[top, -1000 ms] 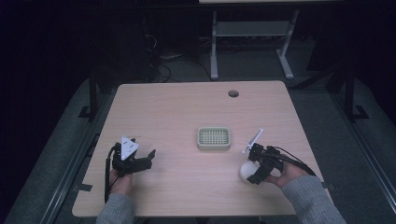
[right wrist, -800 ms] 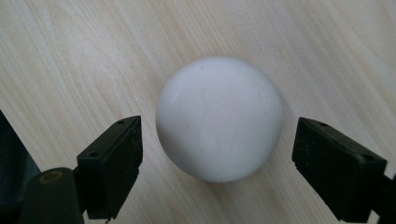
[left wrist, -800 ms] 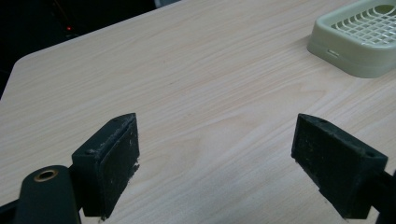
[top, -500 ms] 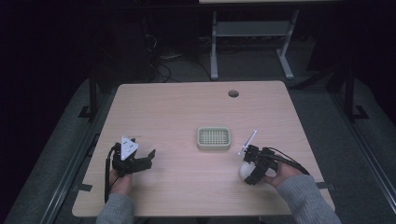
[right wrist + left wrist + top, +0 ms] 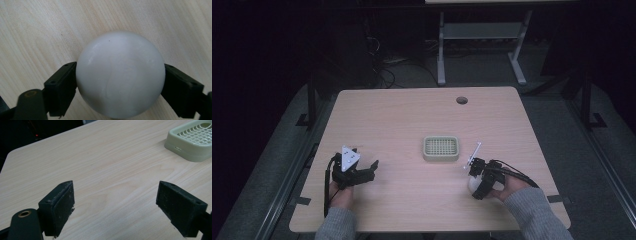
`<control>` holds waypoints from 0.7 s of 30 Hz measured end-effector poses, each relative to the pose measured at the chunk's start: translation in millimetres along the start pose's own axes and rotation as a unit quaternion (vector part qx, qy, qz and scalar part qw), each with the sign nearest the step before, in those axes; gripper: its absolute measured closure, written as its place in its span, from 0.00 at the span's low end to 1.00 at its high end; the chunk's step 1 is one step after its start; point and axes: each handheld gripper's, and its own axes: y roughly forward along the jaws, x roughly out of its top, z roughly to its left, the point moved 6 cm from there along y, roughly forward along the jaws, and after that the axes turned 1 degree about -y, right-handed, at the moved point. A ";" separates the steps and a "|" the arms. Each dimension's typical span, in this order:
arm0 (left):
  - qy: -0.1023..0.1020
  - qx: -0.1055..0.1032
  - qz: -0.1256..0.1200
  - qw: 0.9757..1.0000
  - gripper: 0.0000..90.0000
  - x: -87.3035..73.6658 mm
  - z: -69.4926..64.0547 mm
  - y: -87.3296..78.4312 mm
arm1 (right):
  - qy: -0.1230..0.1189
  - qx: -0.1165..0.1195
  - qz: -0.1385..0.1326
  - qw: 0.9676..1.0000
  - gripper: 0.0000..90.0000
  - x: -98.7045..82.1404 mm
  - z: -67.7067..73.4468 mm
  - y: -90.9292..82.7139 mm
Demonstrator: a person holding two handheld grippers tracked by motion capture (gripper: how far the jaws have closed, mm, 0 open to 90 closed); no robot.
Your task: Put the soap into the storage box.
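Note:
A white ball (image 5: 120, 75) rests on the wooden table (image 5: 412, 115) at the near right. My right gripper (image 5: 475, 185) is shut on the ball, one black jaw pressed against each side, and it points down at the tabletop. The ball (image 5: 471, 183) shows as a pale spot under the hand. A pale green soap dish (image 5: 441, 156) with a grid top sits at the table's middle. My left gripper (image 5: 371, 171) lies low at the near left, open, with bare wood between its jaws (image 5: 120, 202). The soap dish (image 5: 185, 151) is ahead of it to the right.
A round cable hole (image 5: 461, 100) sits near the table's far edge. Beyond the table stands a metal frame (image 5: 482, 55) on a dark floor. Both forearms in grey sleeves come in over the near edge.
My right gripper has shifted slightly left and tilted while it stays on the white ball. The left gripper has not moved.

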 end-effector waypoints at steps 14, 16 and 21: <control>0.000 0.000 0.001 1.000 0.16 0.0 -0.3 -0.1 | -0.004 -0.006 0.004 1.000 0.25 2.9 -0.2 2.1; 0.000 -0.001 0.000 1.000 0.16 0.0 -0.3 0.0 | -0.003 -0.005 0.004 1.000 0.25 3.0 -0.4 2.1; 0.000 0.000 0.001 1.000 0.16 0.0 -0.3 -0.2 | -0.001 -0.005 0.006 1.000 0.26 3.1 -0.6 1.8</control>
